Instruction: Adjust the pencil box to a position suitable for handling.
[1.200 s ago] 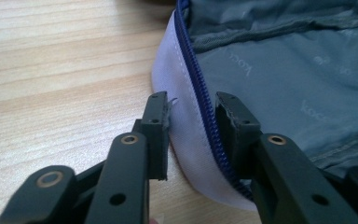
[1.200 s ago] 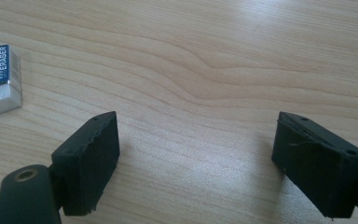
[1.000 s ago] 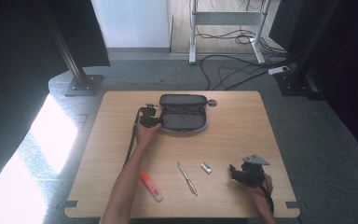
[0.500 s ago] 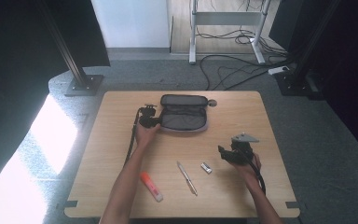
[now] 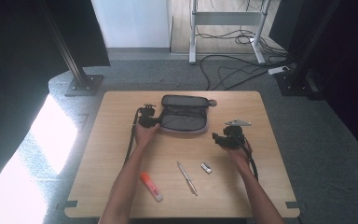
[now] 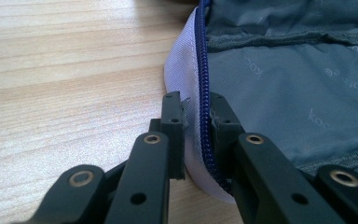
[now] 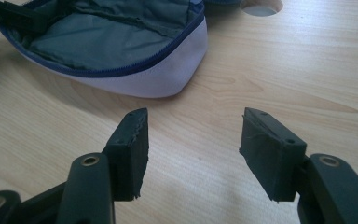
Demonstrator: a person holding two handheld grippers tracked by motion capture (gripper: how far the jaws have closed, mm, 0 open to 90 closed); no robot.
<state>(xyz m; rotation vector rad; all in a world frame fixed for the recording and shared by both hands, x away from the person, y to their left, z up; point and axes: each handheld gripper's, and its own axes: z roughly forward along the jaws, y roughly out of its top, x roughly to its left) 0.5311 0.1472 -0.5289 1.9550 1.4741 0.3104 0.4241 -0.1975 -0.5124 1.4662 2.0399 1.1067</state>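
Pouch (image 5: 185, 113) lies open at 12 o'clock on worktop (image 5: 121, 154): soft, light fabric, limp. Left gripper (image 6: 196, 116) jaws clamp zipper rim. Right gripper (image 7: 193, 140) jaws wide apart, empty, near 3 o'clock end. Best hold: stiffer rim.

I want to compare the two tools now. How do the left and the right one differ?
The left tool is shut on the edge of the open pencil case; the right tool is open and holds nothing. The left touches the case; the right is apart from it, over bare table. Both have black jaws.
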